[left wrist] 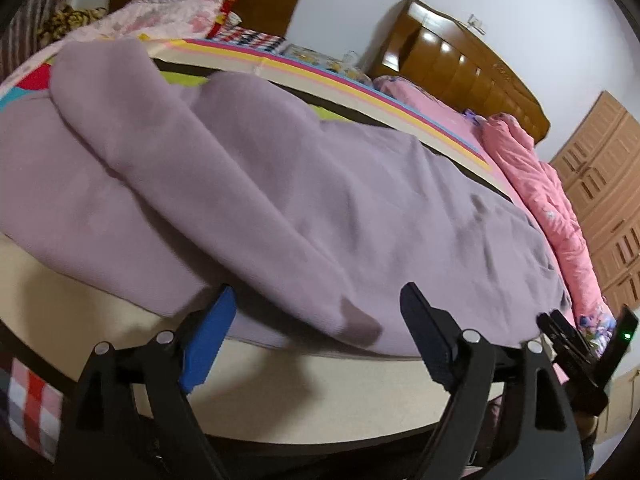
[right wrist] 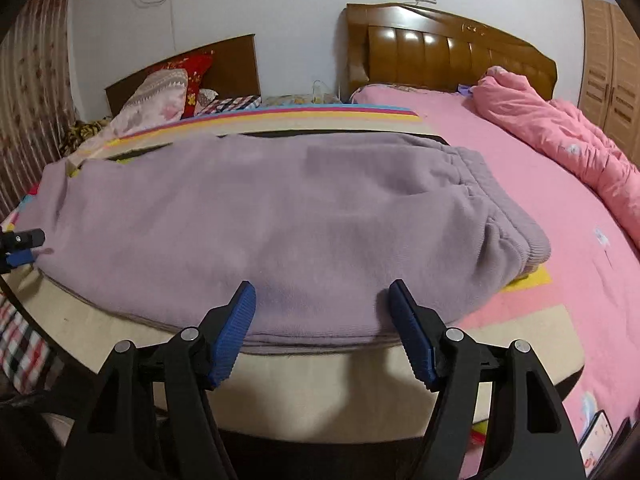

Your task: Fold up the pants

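- Left wrist view: our left tool stands wide open with nothing gripped; one blue pad sits at the near hem, the dark finger opposite it, and the cloth lies ahead of and between the two without being pinched.
- The lilac sweatpants lie on a beige striped board set on the bed. We count two legs here, one lapped over the other, their ends running off to the far left.
- To do this step well, we judge that we should take the near edge cleanly, catching every layer at once, before lifting for the next fold.
- At the right margin the right tool shows only partly.
- Right wrist view: our right tool is also open, less wide, holding nothing. Its two blue pads flank the near edge of the sweatpants without pressing on them.
- The ribbed waistband lies to the right, doubled over on itself, just above the pink bedsheet.
- We would grip close to the waistband end, level with the other hand, so the fold comes over square.
- Count: one pair of sweatpants, one board, two tools, the left tool peeking in at the left.
- Behind: two wooden headboards, one pink quilt.
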